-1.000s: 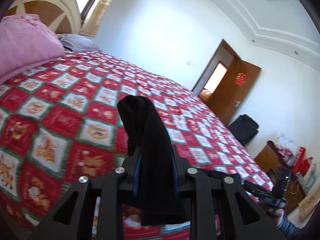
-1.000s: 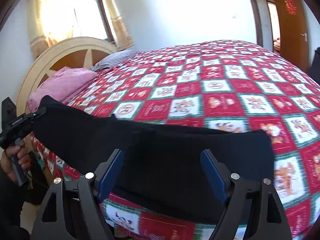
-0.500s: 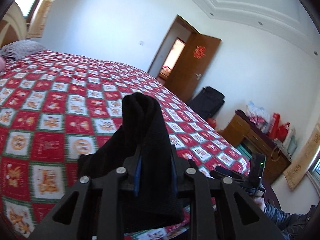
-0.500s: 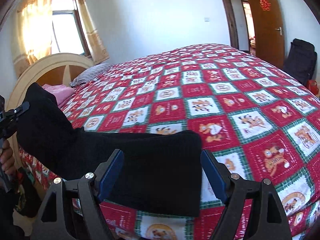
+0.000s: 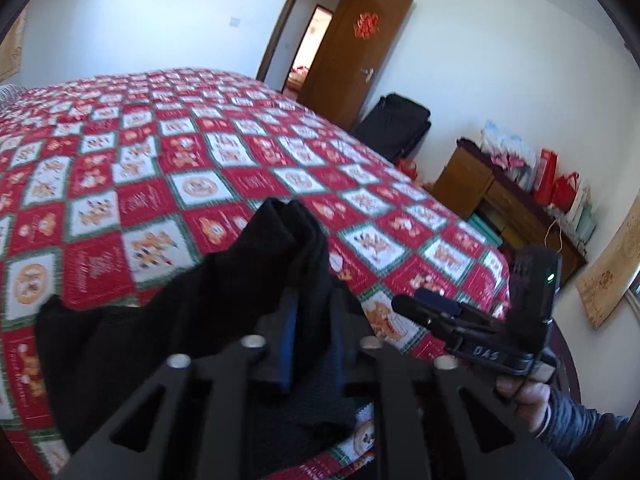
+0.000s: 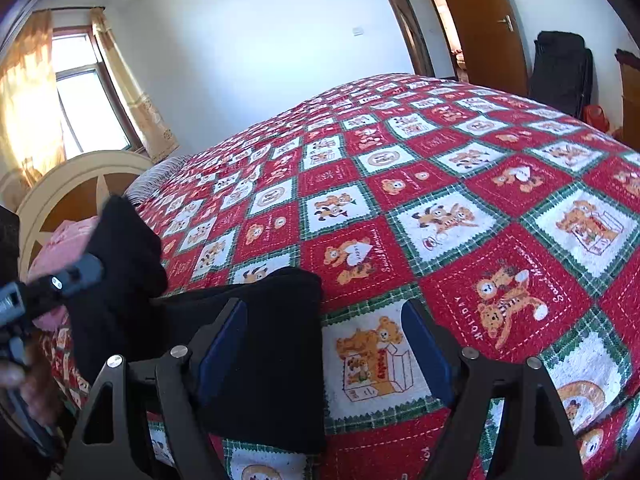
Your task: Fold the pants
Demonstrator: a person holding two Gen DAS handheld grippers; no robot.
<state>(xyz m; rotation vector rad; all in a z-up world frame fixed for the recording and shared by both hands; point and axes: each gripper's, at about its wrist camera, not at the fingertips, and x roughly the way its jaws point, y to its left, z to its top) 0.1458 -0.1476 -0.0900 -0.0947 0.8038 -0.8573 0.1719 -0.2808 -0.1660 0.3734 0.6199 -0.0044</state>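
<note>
Here's the bed (image 6: pixel 460 168), a wide one under a quilt (image 5: pixel 168 168) of red and white squares edged in green, little bears and tigers printed in the panels. The black pants (image 6: pixel 276 344) lie along its near edge, partly folded, one squared end resting flat on the quilt. The other end is lifted: the left gripper (image 5: pixel 312 312) has its jaws closed narrow on a bunched handful of the black fabric, which pokes up past the tips and drapes down to the bedspread.

The right gripper (image 6: pixel 324 344) hovers low over the bed edge, jaws spread wide, blue pads showing. The flat end of the pants lies under its left-hand finger, bare quilt between the two. It grips nothing.

Now the room. White walls and a stepped white ceiling. A brown wooden door (image 5: pixel 352 60) stands open with a red ornament on it. Just beside the door, a black suitcase (image 5: pixel 396 126) rests against the wall. Further along is a wooden cabinet (image 5: pixel 484 188) loaded with red bags. At the head of the bed there's a cream arched headboard (image 6: pixel 72 188), a pink blanket (image 6: pixel 60 248) heaped near it, and a sunlit window (image 6: pixel 80 112) with yellow curtains.
</note>
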